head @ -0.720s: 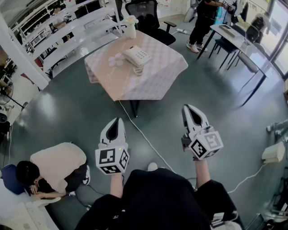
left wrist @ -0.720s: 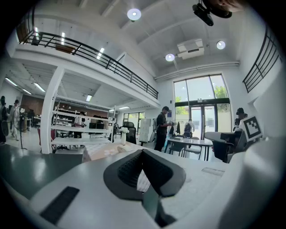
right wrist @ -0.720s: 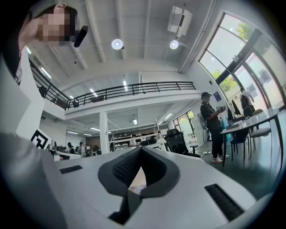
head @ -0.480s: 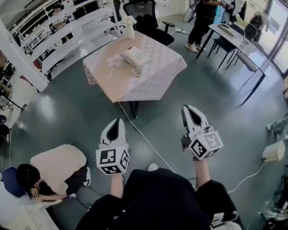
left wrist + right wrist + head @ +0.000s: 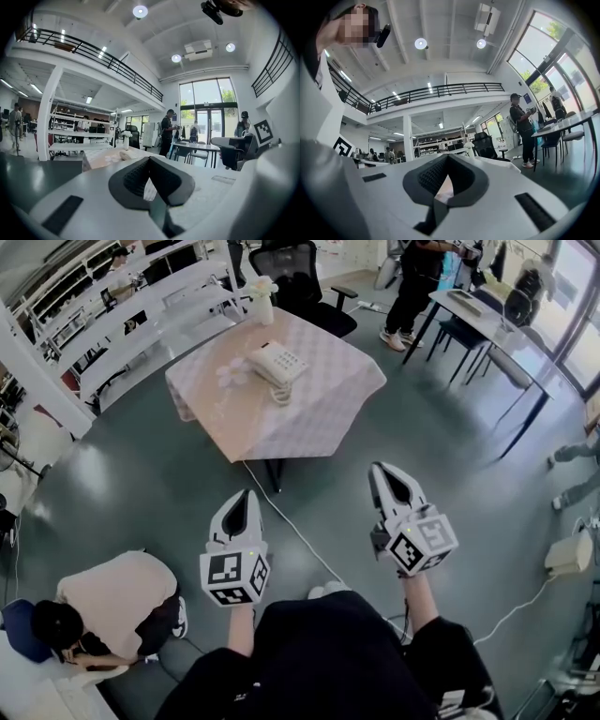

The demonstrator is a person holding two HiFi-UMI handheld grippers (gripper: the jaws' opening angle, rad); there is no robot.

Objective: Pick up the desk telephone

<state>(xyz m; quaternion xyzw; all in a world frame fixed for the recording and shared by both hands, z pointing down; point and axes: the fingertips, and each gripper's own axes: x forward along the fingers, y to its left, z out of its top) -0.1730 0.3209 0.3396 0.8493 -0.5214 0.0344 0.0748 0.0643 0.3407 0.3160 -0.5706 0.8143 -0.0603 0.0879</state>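
The white desk telephone (image 5: 278, 363) sits with its coiled cord on a table (image 5: 309, 423) covered with a pale checked cloth, far ahead in the head view. My left gripper (image 5: 246, 495) and right gripper (image 5: 380, 470) hang side by side over the grey floor, well short of the table. Both point toward it. Each has its jaws shut with nothing between them. In the left gripper view, the left gripper (image 5: 149, 161) has the table (image 5: 101, 157) low beyond its tips. In the right gripper view, the right gripper (image 5: 447, 157) mostly hides what lies ahead.
A vase of white flowers (image 5: 262, 298) and a small white flower ornament (image 5: 232, 374) share the table. A black office chair (image 5: 300, 277) stands behind it. A white cable (image 5: 300, 531) crosses the floor. A person crouches at lower left (image 5: 103, 601). Desks (image 5: 487, 324) and a standing person (image 5: 417, 287) are at right.
The table has drawn slightly nearer in the head view. Both grippers stay shut and side by side, and the right one has shifted a little to the left.
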